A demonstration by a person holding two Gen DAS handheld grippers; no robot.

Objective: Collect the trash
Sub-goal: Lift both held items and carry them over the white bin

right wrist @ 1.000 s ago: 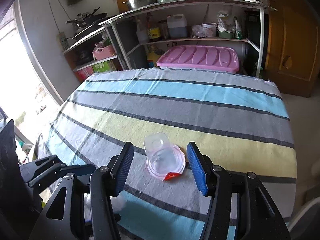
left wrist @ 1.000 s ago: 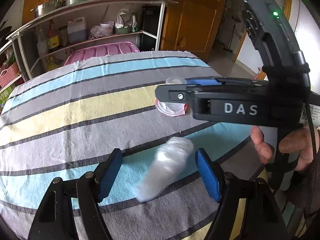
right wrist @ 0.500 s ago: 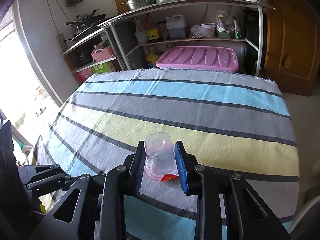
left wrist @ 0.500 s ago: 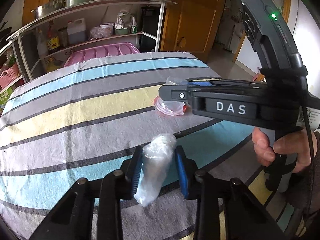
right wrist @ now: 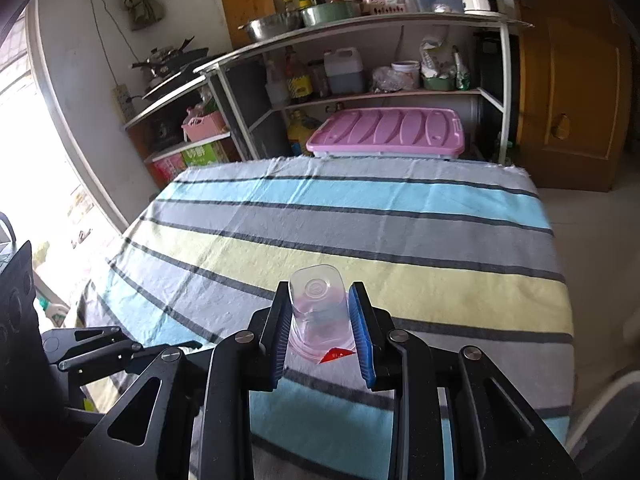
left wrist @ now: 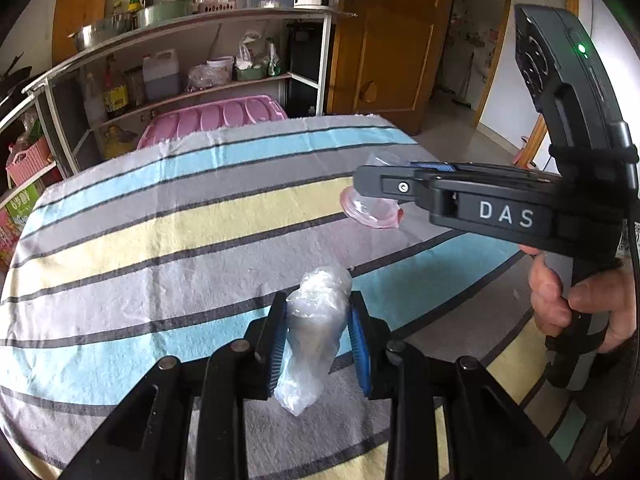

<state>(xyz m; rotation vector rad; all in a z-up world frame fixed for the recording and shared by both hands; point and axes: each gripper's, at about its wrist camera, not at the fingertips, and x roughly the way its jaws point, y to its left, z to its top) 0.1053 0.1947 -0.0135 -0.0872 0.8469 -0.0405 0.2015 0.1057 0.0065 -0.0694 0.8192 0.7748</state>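
Two hand-held grippers clamp one plastic wad point(left wrist: 316, 320), one cup point(right wrist: 318, 312).

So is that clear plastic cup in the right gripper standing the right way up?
No, the clear plastic cup is upside down between the right gripper's blue pads, its flat base on top and its pink rim below.

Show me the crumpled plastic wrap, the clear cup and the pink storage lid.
crumpled plastic wrap point(left wrist: 316, 320): left wrist view, middle of the wad between the pads.
clear cup point(right wrist: 318, 304): right wrist view, its side wall.
pink storage lid point(right wrist: 388, 130): right wrist view, ribbed top.
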